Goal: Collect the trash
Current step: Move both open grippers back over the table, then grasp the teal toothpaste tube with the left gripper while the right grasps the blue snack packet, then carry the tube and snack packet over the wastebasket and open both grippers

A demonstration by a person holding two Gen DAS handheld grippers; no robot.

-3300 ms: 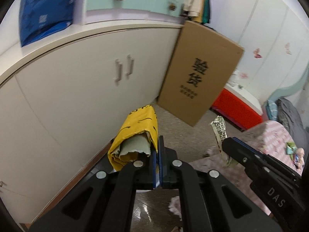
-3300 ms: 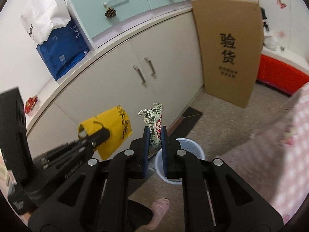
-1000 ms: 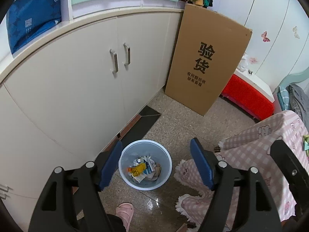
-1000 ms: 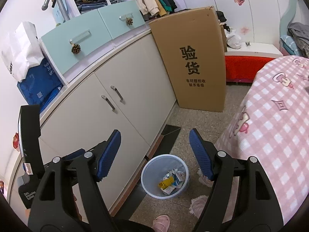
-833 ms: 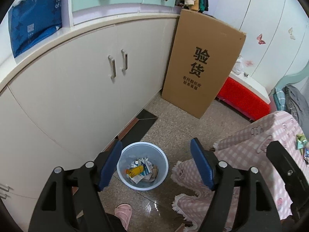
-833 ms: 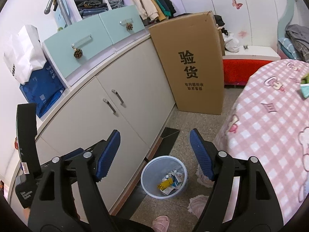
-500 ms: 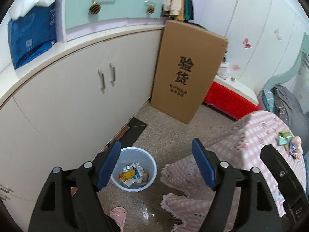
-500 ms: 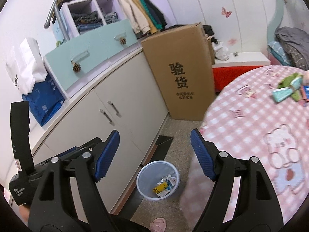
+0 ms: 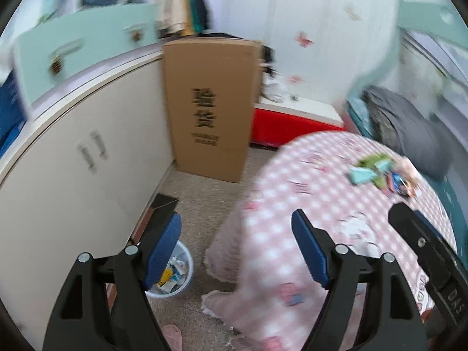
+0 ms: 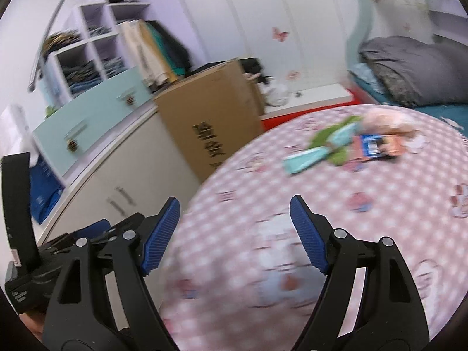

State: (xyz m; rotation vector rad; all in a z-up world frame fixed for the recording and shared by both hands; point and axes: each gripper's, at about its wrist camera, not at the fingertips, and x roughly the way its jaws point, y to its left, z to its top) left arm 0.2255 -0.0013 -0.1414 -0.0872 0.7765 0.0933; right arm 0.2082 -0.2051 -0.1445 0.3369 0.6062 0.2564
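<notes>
Both grippers are open and empty. My left gripper [image 9: 237,247] hangs over the floor beside the table edge. A pale blue trash bin [image 9: 175,275] with wrappers in it stands on the floor behind its left finger. My right gripper [image 10: 234,234] is above the round table with the pink checked cloth [image 10: 365,234]. Several pieces of trash lie in a pile on the far side of the table [image 10: 345,146]: green, teal, blue and orange wrappers. The pile also shows in the left wrist view [image 9: 380,172].
A tall cardboard box [image 9: 210,105] leans on the cream cabinet [image 9: 73,161]. A red and white bench [image 9: 292,120] stands behind the table. A bed with a grey blanket [image 10: 415,70] is at the right. A pink slipper [image 9: 172,333] lies by the bin.
Both grippers dropped the wrappers they held into the bin and opened. They then swung up and right from the bin toward the table with the trash pile.
</notes>
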